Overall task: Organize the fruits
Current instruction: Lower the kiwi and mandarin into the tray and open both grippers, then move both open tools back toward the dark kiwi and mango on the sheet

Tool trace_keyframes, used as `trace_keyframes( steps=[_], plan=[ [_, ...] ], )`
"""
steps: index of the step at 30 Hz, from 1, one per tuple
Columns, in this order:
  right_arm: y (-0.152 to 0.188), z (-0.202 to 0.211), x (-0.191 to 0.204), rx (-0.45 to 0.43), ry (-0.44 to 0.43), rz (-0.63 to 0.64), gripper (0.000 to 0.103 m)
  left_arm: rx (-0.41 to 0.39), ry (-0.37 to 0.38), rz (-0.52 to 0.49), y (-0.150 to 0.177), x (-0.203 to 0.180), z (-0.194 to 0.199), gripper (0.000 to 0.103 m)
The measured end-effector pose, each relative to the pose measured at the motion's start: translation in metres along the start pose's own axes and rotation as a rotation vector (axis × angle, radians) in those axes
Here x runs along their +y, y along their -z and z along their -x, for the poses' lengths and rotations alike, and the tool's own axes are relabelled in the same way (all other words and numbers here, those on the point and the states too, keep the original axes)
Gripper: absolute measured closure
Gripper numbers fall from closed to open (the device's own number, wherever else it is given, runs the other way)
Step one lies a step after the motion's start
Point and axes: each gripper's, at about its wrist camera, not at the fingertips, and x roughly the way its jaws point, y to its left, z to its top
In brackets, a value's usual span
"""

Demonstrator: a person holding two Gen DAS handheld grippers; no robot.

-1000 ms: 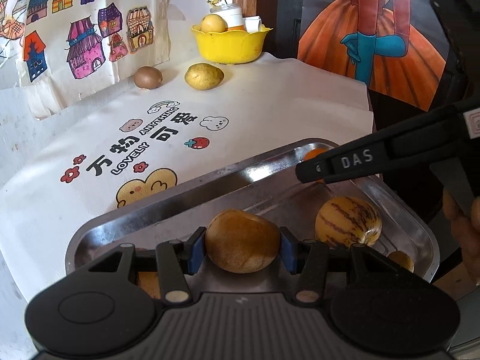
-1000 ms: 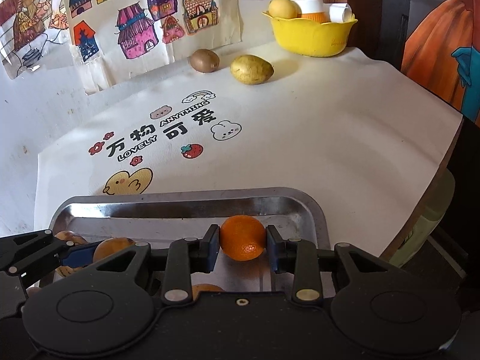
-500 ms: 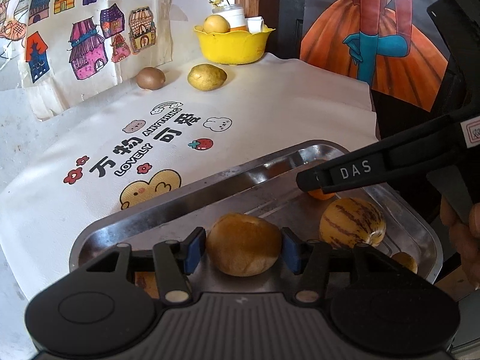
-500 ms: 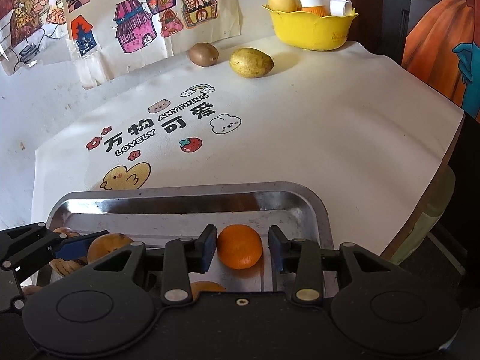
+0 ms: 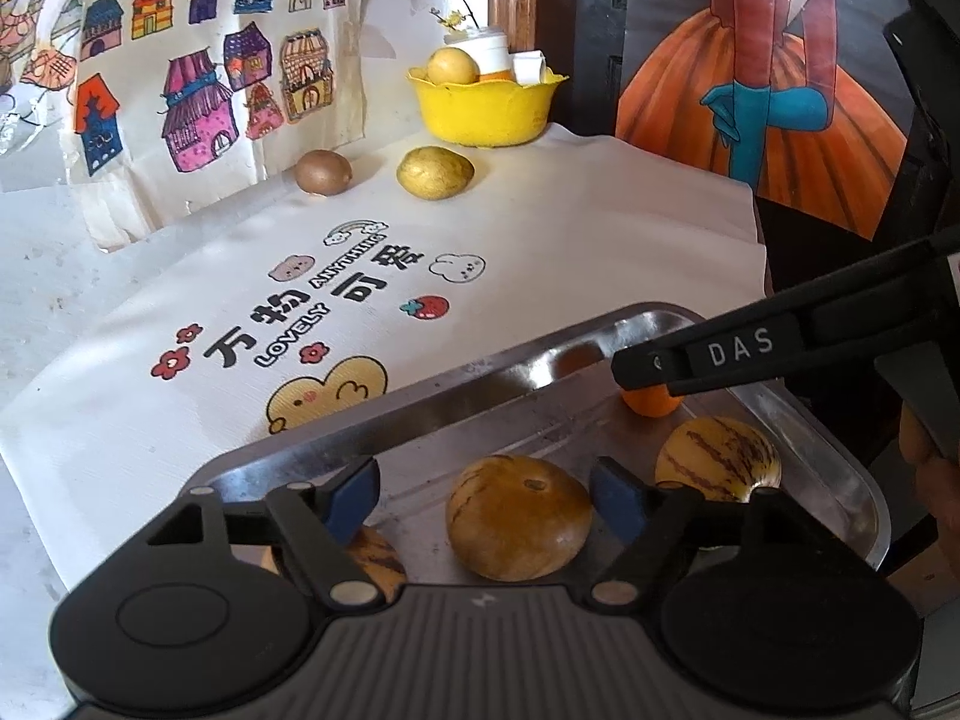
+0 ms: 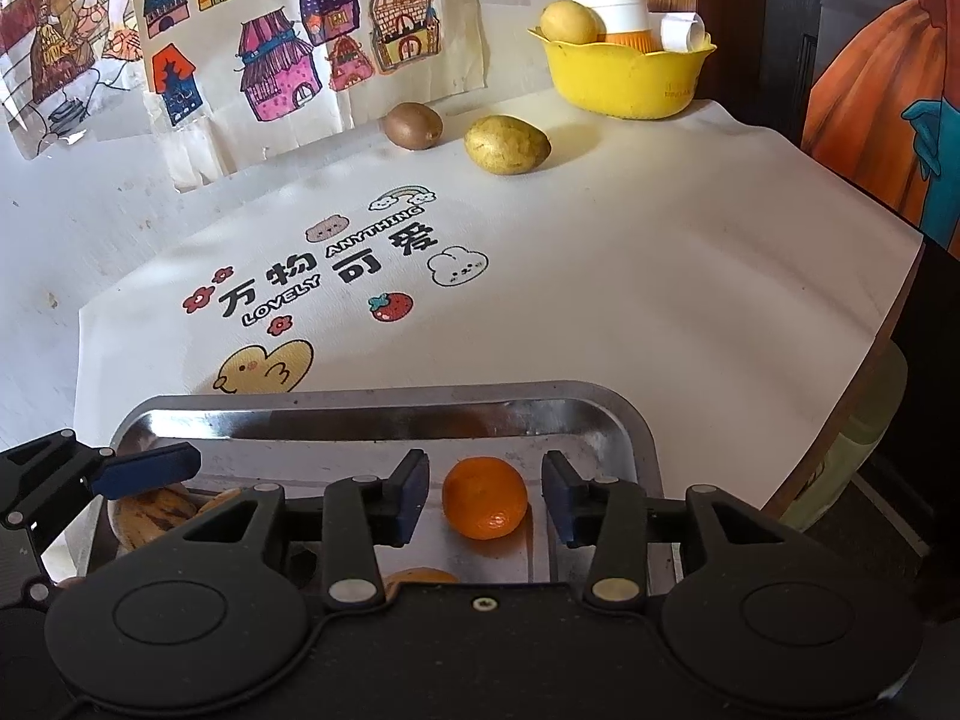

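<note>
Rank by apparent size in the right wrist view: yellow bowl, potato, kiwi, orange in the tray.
1. yellow bowl
2. potato and orange: look alike; the orange lies far nearer the camera, so unsure.
3. kiwi

The orange [image 5: 649, 405] at the right of the left wrist view is mostly covered by the right gripper's finger [image 5: 720, 354]. At the lower left, a striped fruit [image 5: 375, 558] is half hidden behind the left gripper's body. In the right wrist view, another fruit [image 6: 420, 575] barely peeks out at bottom centre; its kind is unclear.
</note>
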Motion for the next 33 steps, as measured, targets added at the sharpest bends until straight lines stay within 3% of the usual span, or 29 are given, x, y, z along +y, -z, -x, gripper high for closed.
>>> trace_keyframes(
  steps=[5,10,15,25,33],
  plan=[
    [-0.004,0.013,0.004,-0.024,-0.005,-0.003,0.048,-0.023,-0.002,0.005,-0.003,0.002,0.009,0.017],
    [-0.017,0.042,0.012,-0.099,-0.021,-0.008,0.019,-0.066,-0.010,0.010,-0.009,0.008,0.023,0.004],
    [-0.030,0.069,0.019,-0.167,-0.010,0.005,0.006,-0.111,-0.045,0.025,-0.020,0.020,0.038,0.001],
    [-0.057,0.100,0.022,-0.252,-0.006,0.017,0.002,-0.229,-0.126,0.048,-0.065,0.056,0.063,0.000],
    [-0.088,0.086,0.010,-0.267,0.015,0.031,0.001,-0.274,-0.181,0.061,-0.112,0.083,0.035,0.000]
  ],
)
